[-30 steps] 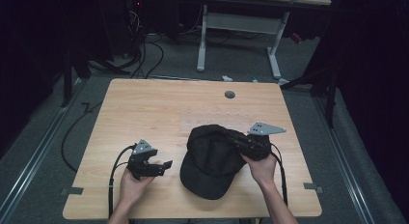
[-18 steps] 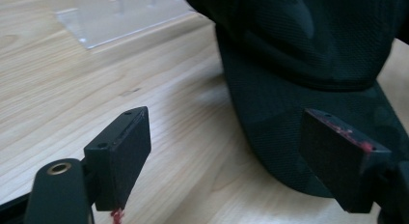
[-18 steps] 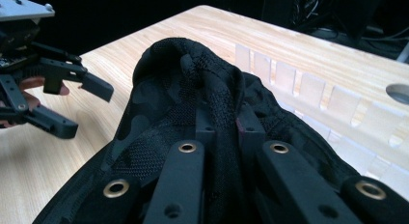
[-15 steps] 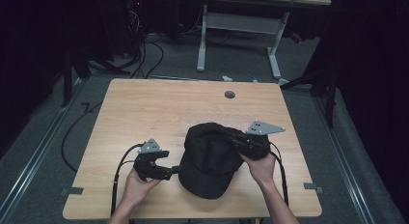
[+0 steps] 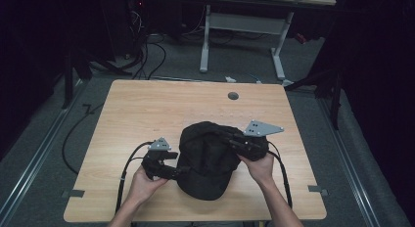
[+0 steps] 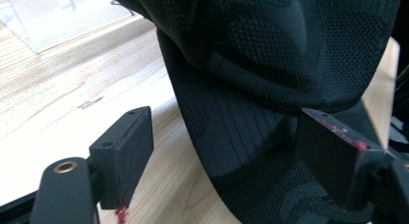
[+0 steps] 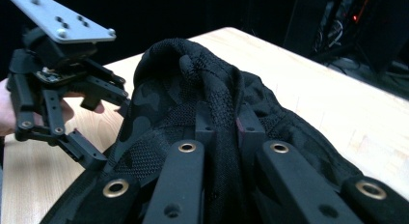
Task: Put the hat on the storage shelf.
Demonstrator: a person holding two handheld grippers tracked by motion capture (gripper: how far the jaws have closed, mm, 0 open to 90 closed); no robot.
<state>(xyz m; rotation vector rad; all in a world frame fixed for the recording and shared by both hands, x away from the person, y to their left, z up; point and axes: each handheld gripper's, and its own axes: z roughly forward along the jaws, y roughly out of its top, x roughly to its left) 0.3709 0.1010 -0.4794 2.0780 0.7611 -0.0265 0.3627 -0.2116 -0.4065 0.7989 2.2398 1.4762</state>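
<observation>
Right hand-held gripper (image 7: 225, 125) is clamped on a fold of the black cap (image 5: 208, 156). Left hand-held gripper (image 6: 231, 151) stands wide apart, jaws straddling the cap's brim near the counter's (image 5: 147, 109) front edge.

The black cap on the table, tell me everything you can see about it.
The black cap is a baseball cap of perforated mesh-like fabric with a faint camouflage pattern. It lies on the wooden table near the front edge, brim toward the person, crown crumpled. The right gripper is shut on a pinched fold of the crown. The left gripper stands open around the brim's edge, its pads not pressing.
</observation>
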